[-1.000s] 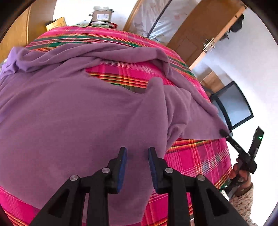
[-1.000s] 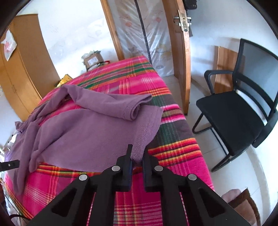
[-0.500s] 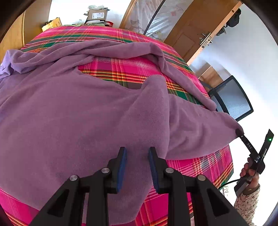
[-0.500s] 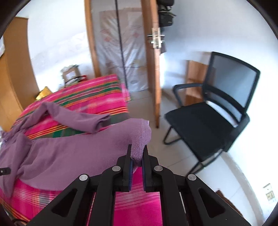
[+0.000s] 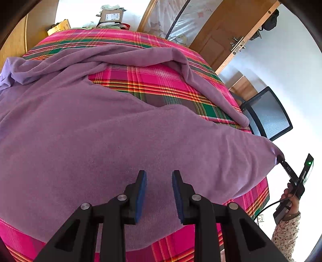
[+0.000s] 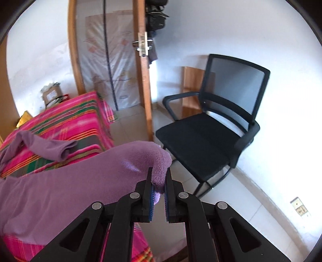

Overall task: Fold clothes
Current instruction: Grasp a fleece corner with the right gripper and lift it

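A purple fleece garment (image 5: 100, 141) lies spread over a bed with a pink plaid cover (image 5: 161, 84); one sleeve (image 5: 201, 80) runs along the far side. My left gripper (image 5: 159, 181) hovers over the garment's near part, jaws apart, with nothing pinched between the blue pads. My right gripper (image 6: 159, 178) is shut on a corner of the garment (image 6: 159, 161) and holds it up, out past the bed's edge, with the cloth stretched taut. In the left wrist view the right gripper (image 5: 281, 160) shows at the far right, held by a hand (image 5: 289, 195).
A black mesh office chair (image 6: 211, 137) stands on the tiled floor right of the bed. A wooden door (image 6: 143, 80) stands open behind it. A cardboard box (image 5: 110, 16) and clutter sit beyond the bed's far end. A wooden wardrobe (image 5: 12, 40) is at the left.
My right gripper has pulled the garment's corner to the right, off the bed towards the chair, and the cloth has drawn out flatter. The left gripper has stayed in place.
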The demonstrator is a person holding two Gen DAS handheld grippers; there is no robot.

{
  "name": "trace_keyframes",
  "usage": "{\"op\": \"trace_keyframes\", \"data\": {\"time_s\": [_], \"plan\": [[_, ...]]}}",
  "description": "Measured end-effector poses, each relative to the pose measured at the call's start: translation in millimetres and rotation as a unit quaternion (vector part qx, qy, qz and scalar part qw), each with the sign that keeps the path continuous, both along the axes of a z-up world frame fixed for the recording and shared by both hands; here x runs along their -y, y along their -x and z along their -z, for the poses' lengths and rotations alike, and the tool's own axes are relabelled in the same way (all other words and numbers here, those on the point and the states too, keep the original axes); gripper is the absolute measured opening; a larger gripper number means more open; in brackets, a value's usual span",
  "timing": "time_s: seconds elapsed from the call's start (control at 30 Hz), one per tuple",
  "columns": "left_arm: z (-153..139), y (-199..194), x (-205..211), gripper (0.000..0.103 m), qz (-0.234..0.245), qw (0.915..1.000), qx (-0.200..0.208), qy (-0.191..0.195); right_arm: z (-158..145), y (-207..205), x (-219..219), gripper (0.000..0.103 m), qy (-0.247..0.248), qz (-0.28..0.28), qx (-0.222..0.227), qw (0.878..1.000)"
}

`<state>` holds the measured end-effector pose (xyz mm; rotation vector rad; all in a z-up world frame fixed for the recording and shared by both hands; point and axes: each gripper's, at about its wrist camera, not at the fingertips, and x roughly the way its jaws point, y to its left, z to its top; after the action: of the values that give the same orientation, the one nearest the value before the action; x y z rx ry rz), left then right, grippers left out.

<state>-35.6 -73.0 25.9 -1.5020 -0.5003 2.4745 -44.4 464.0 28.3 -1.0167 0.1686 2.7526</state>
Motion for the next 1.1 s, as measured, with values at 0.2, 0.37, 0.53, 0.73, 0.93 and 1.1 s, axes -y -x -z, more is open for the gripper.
{"op": "trace_keyframes", "data": {"time_s": [0.2,0.37,0.53,0.73,0.93,1.1], "plan": [[4.9,2.9,0.5,0.027,-0.002,1.0000,0.009,-0.001,7.5,1.9,-9.5,0.008,-0.005,0.015,0.015,1.000],[4.4,2.2,1.1,0.027,0.000,0.9999,0.010,-0.006,-7.8,2.3,-8.5,0.008,-0.013,0.014,-0.002,1.000],[4.1,0.1,-0.9,0.027,0.002,0.9999,0.008,-0.006,-32.1,2.7,-4.4,0.008,-0.029,0.014,-0.025,0.999],[10.0,-3.0,-6.4,0.027,0.019,0.9997,0.016,-0.007,-13.3,12.1,-2.7,0.008,-0.037,0.021,0.019,0.999],[14.1,-9.0,-3.1,0.027,0.022,0.9995,0.020,-0.008,15.0,5.2,-9.6,0.009,-0.025,0.038,0.055,0.997],[13.9,-15.3,-3.2,0.027,0.029,0.9994,0.020,-0.004,22.8,2.2,-7.1,0.012,-0.029,0.040,0.071,0.996]]}}
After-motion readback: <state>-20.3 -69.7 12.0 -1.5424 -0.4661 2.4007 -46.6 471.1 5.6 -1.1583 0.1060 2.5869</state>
